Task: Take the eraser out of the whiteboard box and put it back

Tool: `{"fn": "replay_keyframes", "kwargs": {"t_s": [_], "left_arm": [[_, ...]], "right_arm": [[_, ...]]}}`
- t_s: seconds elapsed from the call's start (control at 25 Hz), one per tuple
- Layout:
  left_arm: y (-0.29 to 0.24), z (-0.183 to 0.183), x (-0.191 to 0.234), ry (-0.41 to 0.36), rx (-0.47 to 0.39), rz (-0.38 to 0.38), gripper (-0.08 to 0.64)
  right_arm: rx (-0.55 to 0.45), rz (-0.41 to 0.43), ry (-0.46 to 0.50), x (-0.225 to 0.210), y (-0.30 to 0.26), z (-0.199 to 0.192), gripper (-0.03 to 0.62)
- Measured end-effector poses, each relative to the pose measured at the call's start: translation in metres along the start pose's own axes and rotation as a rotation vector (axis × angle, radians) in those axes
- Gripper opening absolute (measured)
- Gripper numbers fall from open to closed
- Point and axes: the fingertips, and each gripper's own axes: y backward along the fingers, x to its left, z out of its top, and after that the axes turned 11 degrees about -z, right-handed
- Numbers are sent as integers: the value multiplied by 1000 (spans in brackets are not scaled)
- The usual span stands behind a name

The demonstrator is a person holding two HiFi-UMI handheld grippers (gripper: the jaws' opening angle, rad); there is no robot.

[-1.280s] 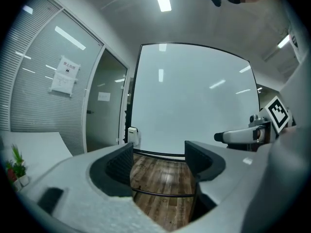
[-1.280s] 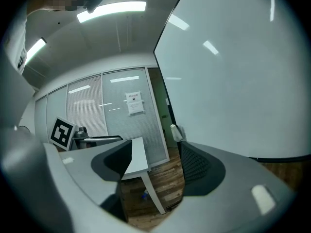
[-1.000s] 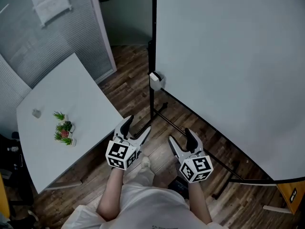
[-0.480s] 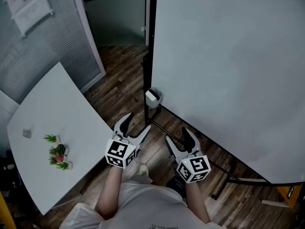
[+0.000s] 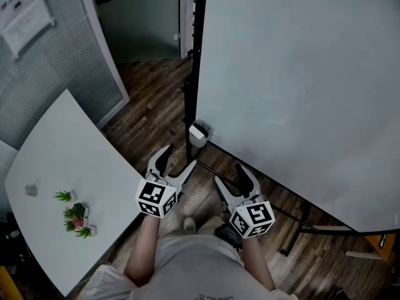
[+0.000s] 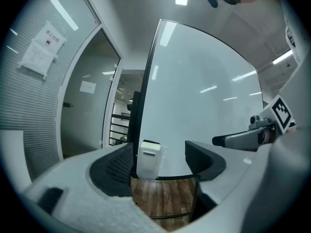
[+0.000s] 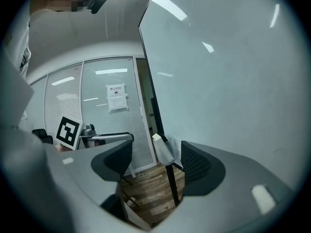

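Left gripper (image 5: 177, 162): jaws wide apart, nothing between the pads. In its own view the box (image 6: 148, 159) shows in the gap, but stands well beyond the jaws.
Right gripper (image 5: 230, 179): jaws equally wide apart, holding nothing. In its own view the box (image 7: 163, 152) shows just inside the right-hand jaw, also beyond the jaws and not touched.
Gripper layout: in the head view, the two sit side by side, near each other, both pointing towards 12 o'clock. The right one lies at 4 o'clock from the left one.
Box (image 5: 199, 133): small and white, fixed at the lower left corner of the whiteboard (image 5: 300, 74), against the black post (image 5: 190, 74). It sits at 1 o'clock from the left gripper and 11 o'clock from the right gripper, clear of both.
Eraser: cannot be told apart from the box in any view, so I cannot tell whether it is inside.
Table (image 5: 69, 161): white top, at 9 o'clock from the left gripper.
Plants (image 5: 76, 214): small green cluster on the table, at 8 o'clock from the left gripper.
Floor (image 5: 156, 114): dark wood planks, under the grippers and the board stand.
Notice (image 7: 116, 97): white sheet on the ribbed partition, seen past the left-hand jaw in the right gripper view. The print is too small to read.
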Motion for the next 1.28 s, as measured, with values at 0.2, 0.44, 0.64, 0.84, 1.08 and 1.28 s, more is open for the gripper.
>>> {"fn": "replay_keyframes", "kwargs": {"t_s": [0.2,0.44,0.64,0.84,1.08,1.28], "left_arm": [[-10,4,2,-3,-12,-16,337],[-25,9,12,-2,-18,-18,336],[-39,15,17,-18,-19,-33,328],[-53,10,20,-6,5,-56,328],[-70,3,24,-45,48,-64,328],[-80,2,30,-62,63,-66,328]], "right_arm": [[-14,-17,8,-7,-4,6,311],[-29,-11,5,-12,-18,11,311],[-43,-2,-7,-14,-30,17,311],[-32,7,-11,-18,-41,17,311],[-9,31,-8,-20,-54,14,311],[2,37,-14,-25,-64,14,311]]}}
